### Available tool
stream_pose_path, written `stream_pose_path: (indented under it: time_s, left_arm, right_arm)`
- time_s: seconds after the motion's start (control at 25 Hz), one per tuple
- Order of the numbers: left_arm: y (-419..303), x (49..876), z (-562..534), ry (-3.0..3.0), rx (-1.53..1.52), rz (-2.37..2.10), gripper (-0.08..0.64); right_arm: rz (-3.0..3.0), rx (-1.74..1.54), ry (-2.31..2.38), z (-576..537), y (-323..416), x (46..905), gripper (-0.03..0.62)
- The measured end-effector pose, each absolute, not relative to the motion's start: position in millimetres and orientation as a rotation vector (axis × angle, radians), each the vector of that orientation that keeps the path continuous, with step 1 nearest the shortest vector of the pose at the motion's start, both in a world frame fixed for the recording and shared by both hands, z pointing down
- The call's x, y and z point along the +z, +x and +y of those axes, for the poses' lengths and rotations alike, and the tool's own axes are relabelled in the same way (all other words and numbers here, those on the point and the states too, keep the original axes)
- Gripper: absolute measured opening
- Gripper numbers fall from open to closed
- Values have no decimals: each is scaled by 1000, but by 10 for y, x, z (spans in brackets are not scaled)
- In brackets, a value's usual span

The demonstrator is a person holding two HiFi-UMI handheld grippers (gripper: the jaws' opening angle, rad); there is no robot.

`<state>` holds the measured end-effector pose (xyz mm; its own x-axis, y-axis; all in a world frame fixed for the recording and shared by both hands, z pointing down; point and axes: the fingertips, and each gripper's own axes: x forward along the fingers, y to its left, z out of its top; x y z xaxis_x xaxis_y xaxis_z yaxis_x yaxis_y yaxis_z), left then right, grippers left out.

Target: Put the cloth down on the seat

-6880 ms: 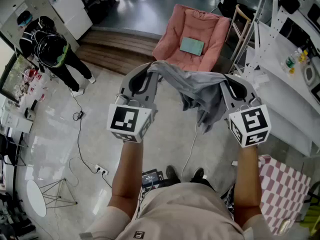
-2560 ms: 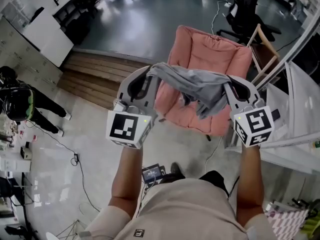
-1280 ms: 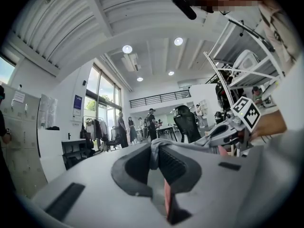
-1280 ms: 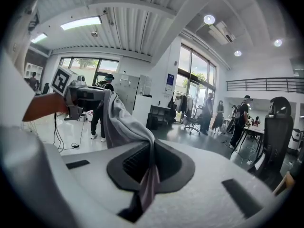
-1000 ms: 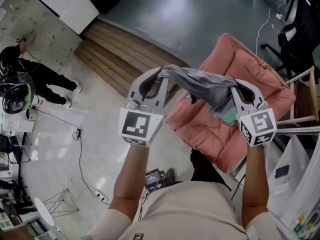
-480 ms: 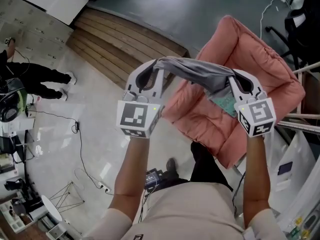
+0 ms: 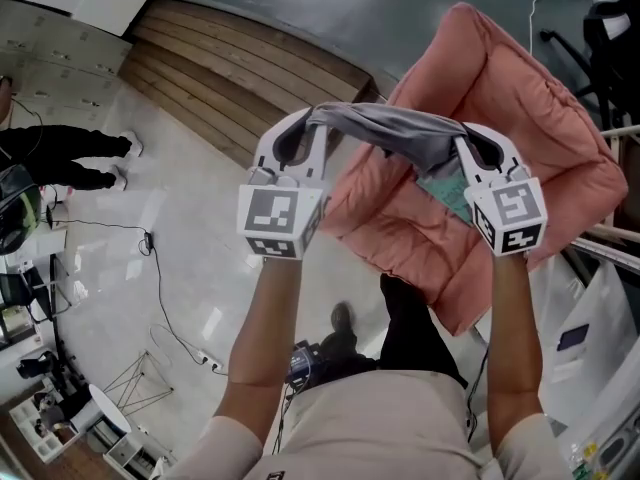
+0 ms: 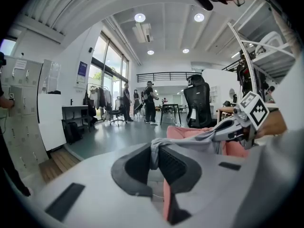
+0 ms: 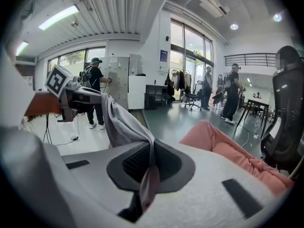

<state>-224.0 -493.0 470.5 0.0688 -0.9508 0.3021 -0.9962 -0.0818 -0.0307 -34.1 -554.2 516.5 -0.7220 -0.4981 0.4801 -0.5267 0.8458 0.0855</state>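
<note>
Head view, floor: the pale glossy floor [image 7: 150, 228] spreads under you, with a wooden step [image 7: 230, 58] past it on the left.
Seat: the pink padded seat [image 7: 520, 98] stands ahead and to your right; its near left edge lies under the span between your two tools.
Cloth: the grey cloth [image 7: 395, 128] is pulled out in a band from one hand-held gripper to the other. It is up in the air over that edge of the seat, with a loose fold sagging near your right side.
Left hand-held gripper [image 7: 312, 120]: the left gripper view shows its jaws pinched together on one end of the cloth [image 8: 190, 139], which runs off to the right toward your other tool.
Right hand-held gripper [image 7: 462, 140]: the right gripper view shows its jaws clamped on the other end [image 9: 118, 122], with a short tail hanging down through them.
Teal item [image 7: 440, 190]: a small flat piece lies on the seat cushion, partly hidden behind your right tool.
</note>
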Motion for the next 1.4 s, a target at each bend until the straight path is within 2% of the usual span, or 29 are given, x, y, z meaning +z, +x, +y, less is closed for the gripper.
stream_pose_path:
  time_s: [0.52, 1.04, 1.4]
  left_arm:
    - [-2393, 6133, -5293, 2010, 468, -1958, 26]
    - [-2596, 7130, -5615, 1886, 500, -1936, 28]
    - [-2691, 7651, -5710, 1809, 525, -1902, 28]
  right_arm:
    - [-2501, 125, 710, -6011, -497, 6536, 4]
    - [-2471, 124, 672, -6451, -746, 7348, 8]
    - [-2441, 141, 652, -6607, -844, 7821, 55]
